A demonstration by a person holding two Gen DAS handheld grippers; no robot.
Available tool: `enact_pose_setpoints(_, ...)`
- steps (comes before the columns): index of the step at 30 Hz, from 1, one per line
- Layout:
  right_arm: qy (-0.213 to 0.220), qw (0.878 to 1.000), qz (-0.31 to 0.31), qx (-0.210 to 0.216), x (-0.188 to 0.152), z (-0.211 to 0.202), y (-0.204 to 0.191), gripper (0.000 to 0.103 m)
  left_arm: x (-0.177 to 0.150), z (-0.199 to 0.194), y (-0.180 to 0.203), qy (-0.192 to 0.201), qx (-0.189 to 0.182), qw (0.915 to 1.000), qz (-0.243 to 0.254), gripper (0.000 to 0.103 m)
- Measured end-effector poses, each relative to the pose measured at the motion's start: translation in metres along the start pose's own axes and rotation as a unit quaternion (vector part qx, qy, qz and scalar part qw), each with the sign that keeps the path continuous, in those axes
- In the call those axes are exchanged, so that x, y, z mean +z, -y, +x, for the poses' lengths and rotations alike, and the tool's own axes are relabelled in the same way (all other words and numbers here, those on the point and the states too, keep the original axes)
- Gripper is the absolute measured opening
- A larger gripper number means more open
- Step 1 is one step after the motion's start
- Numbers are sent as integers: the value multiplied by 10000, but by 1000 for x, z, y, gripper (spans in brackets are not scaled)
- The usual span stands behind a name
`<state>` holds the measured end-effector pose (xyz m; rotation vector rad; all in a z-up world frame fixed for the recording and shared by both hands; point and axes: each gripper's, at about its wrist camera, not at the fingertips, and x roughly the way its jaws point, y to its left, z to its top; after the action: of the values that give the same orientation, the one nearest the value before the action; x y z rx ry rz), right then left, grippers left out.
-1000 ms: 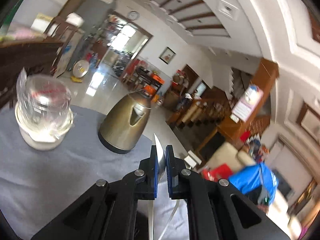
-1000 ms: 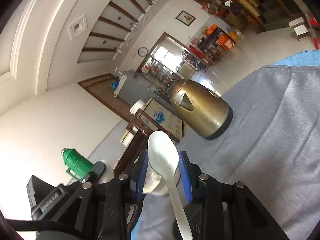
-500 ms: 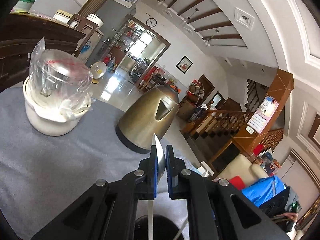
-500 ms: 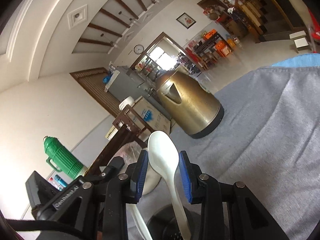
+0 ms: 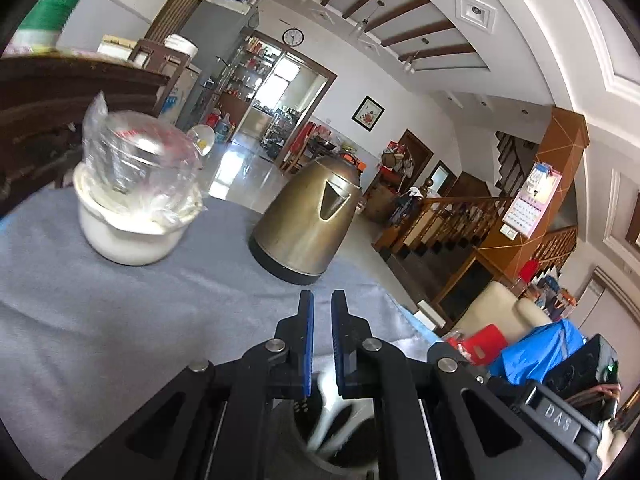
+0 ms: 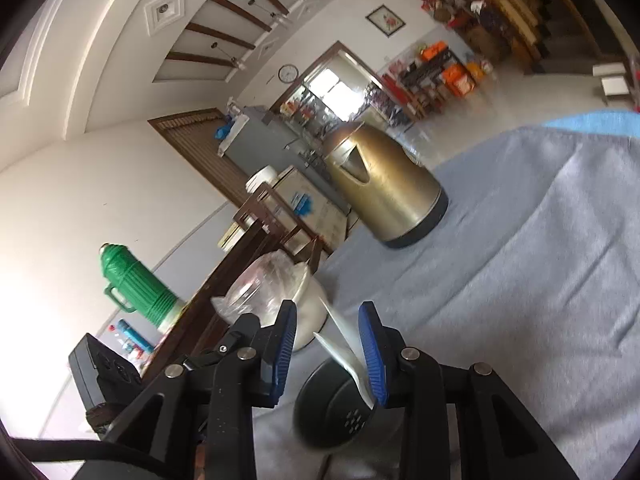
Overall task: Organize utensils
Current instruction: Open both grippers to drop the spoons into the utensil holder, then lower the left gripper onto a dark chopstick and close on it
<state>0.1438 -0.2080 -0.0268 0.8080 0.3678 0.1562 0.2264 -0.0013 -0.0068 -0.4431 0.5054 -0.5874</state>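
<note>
A dark round utensil holder (image 6: 340, 412) stands on the grey cloth right under both grippers; it also shows in the left wrist view (image 5: 340, 440). A blurred white spoon (image 5: 332, 412) lies inside it. My left gripper (image 5: 321, 316) is just above the holder, its jaws a narrow gap apart with nothing between them. My right gripper (image 6: 328, 320) is open above the holder. A white spoon (image 6: 344, 344) leans in the holder against the right finger, blurred.
A brass-coloured electric kettle (image 5: 308, 220) stands behind the holder. A white blender base with a plastic-wrapped clear jar (image 5: 136, 200) stands at the left. A green thermos (image 6: 136, 284) stands on a dark wooden ledge. The grey cloth (image 6: 540, 260) covers the table.
Both grippers have opened and let go of their spoons. The metal utensil in the left gripper is gone from between the jaws; the white spoon has dropped from the right gripper into the holder.
</note>
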Motion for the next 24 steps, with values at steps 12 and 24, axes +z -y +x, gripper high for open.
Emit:
enact_pose_setpoints(12,-307,9994,169,49,-19,-88,12,37,-25,-94,-27,-624,1543,9820,896,61)
enact_pose_setpoints(24,-1589,9824,-146,-976,-58,-105,37,37,-96,-120,-62,-2127,2012,9523,859,61)
